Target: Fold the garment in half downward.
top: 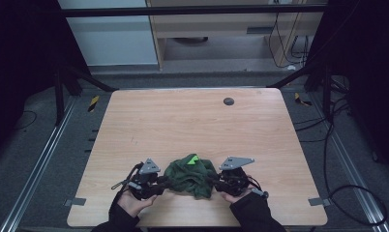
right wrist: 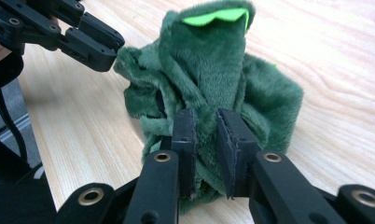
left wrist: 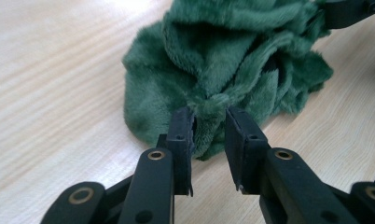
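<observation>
**Green fleece bundled at the near edge of a pale wood table**

The table is light wood-grain with rounded corners, bare but for a small dark round disc in its upper right part. Grey floor surrounds it, with metal rails running down the left and right sides of the frame and black cables looping at lower right. Black curtains close the upper corners; a pale cabinet stands at top centre.

The crumpled green cloth, with a bright lime patch on top, lies at lower centre of the high view, between the two grippers. The left gripper has its jaws narrowly apart with a fold of fleece between them; the pads look slightly off the fabric. The right gripper stands likewise, narrow, with fleece between its pads.
</observation>
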Motion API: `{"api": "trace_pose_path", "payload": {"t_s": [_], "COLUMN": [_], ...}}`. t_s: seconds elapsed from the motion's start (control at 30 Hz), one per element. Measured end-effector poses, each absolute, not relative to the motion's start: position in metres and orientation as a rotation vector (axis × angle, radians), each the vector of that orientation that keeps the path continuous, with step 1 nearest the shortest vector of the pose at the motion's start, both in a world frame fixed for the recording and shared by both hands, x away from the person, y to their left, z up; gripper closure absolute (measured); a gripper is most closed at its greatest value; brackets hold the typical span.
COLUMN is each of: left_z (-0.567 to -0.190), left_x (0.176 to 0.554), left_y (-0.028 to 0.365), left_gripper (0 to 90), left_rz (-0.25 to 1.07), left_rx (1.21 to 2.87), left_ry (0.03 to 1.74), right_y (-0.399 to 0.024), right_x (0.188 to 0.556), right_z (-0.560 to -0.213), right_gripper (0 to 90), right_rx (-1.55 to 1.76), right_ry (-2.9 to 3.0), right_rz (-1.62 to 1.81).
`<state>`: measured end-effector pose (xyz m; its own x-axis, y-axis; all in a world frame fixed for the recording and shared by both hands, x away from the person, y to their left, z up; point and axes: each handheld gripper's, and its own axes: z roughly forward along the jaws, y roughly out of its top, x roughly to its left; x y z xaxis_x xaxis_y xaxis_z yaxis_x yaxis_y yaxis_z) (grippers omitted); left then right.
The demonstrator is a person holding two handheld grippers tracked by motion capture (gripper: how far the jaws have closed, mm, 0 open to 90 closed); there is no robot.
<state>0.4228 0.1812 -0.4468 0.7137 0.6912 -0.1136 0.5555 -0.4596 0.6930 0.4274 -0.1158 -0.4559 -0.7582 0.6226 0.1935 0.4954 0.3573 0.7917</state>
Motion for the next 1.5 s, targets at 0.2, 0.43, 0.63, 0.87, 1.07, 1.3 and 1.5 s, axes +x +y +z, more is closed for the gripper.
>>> {"api": "trace_pose_path", "payload": {"t_s": [0.2,0.43,0.63,0.87,1.07,1.3,1.5], "left_z": [-0.436,-0.428,-0.425,-0.426,-0.429,-0.438,-0.445], "left_x": [0.428,0.443,0.454,0.466,0.480,0.489,0.488], "left_y": [0.191,0.201,0.199,0.194,0.185,0.171,0.167], "left_gripper": [70.5,75.0,80.2,85.3,88.8,89.7,89.7], "left_rz": [0.264,0.294,0.344,0.392,0.386,0.362,0.335], "left_rx": [2.136,2.058,2.042,2.025,2.025,2.065,2.086], "left_ry": [0.972,1.035,1.048,1.052,1.039,1.018,1.005], "right_y": [-0.123,-0.133,-0.138,-0.138,-0.128,-0.118,-0.115], "right_x": [0.431,0.441,0.453,0.468,0.479,0.484,0.484], "right_z": [-0.447,-0.437,-0.433,-0.432,-0.433,-0.441,-0.448], "right_gripper": [76.4,77.1,79.7,84.4,89.5,89.9,89.9], "right_rx": [1.033,1.058,1.094,1.122,1.134,1.145,1.151], "right_ry": [2.424,2.363,2.328,2.295,2.295,2.315,2.323], "right_rz": [1.387,1.388,1.365,1.348,1.343,1.328,1.327]}}
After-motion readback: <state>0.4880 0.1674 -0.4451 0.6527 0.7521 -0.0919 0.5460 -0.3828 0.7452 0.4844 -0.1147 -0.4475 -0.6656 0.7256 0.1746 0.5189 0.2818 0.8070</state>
